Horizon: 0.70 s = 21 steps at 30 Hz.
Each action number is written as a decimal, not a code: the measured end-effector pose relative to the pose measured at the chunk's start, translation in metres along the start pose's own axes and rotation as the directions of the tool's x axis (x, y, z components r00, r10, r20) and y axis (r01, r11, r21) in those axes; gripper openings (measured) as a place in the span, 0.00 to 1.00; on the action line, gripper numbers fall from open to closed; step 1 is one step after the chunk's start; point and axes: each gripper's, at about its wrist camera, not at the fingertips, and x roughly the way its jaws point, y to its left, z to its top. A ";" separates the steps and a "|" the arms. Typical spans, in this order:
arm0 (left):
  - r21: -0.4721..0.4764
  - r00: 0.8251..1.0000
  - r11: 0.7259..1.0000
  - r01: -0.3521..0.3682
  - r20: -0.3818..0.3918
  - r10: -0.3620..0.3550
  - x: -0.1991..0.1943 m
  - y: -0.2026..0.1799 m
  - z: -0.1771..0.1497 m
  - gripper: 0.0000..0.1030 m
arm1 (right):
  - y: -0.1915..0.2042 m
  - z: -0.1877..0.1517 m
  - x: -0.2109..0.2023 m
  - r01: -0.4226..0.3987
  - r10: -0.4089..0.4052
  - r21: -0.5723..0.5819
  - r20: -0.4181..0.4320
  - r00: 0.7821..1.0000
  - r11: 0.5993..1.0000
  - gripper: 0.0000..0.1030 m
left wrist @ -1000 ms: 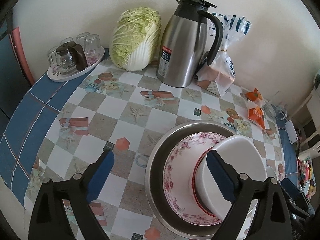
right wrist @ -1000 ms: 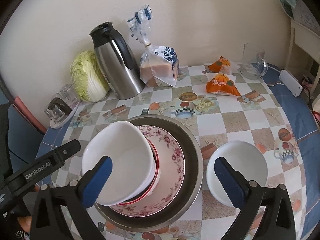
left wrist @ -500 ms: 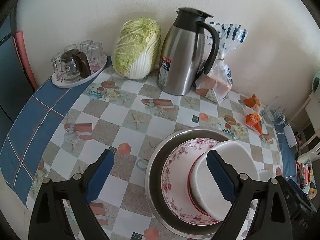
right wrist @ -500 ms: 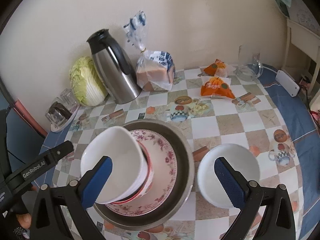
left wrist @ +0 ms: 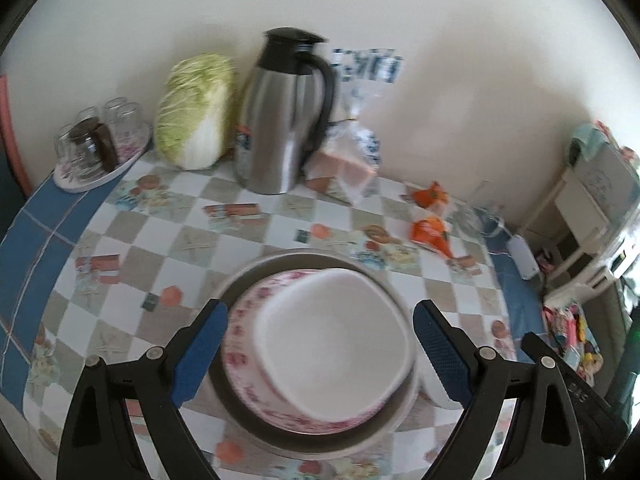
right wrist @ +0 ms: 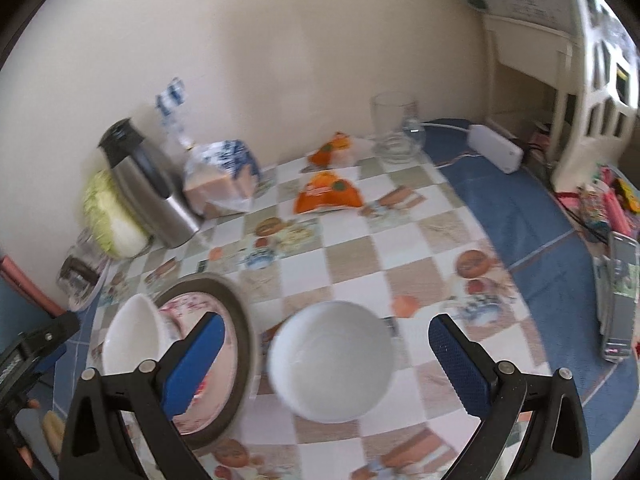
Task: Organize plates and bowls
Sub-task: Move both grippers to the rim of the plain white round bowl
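Checked vinyl tablecloth (right wrist: 352, 256), glossy, blue-bordered, against a plain cream wall. Near left: metal basin (left wrist: 240, 280), round and dull grey, holding a floral plate (left wrist: 244, 320) with a white bowl (left wrist: 336, 340) tilted on it. Right of it, apart: a second white bowl (right wrist: 332, 360), upright, empty, glazed ceramic. Judged stiff, smooth, slippery, breakable; best pinched across the rim wall. Left gripper (left wrist: 320, 352): jaws wide, straddling the stack, holding nothing. Right gripper (right wrist: 328, 360): jaws wide, framing the loose bowl. Far: steel carafe (left wrist: 280, 120), cabbage (left wrist: 196, 112), bagged bread (right wrist: 224, 176).
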 end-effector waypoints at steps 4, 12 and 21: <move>0.055 0.999 0.998 0.034 -0.014 -0.033 0.001 -0.029 -0.004 0.91 | -0.024 0.002 -0.002 0.026 -0.026 0.031 0.007 1.000 0.999 1.00; 0.157 0.991 0.981 0.114 -0.083 -0.102 0.019 -0.094 -0.028 0.91 | -0.058 0.002 -0.003 0.057 -0.058 0.080 0.005 0.998 0.995 1.00; 0.119 0.968 0.980 0.158 -0.217 -0.129 0.061 -0.121 -0.058 0.91 | -0.085 -0.002 0.006 0.094 -0.092 0.124 -0.021 0.996 0.988 1.00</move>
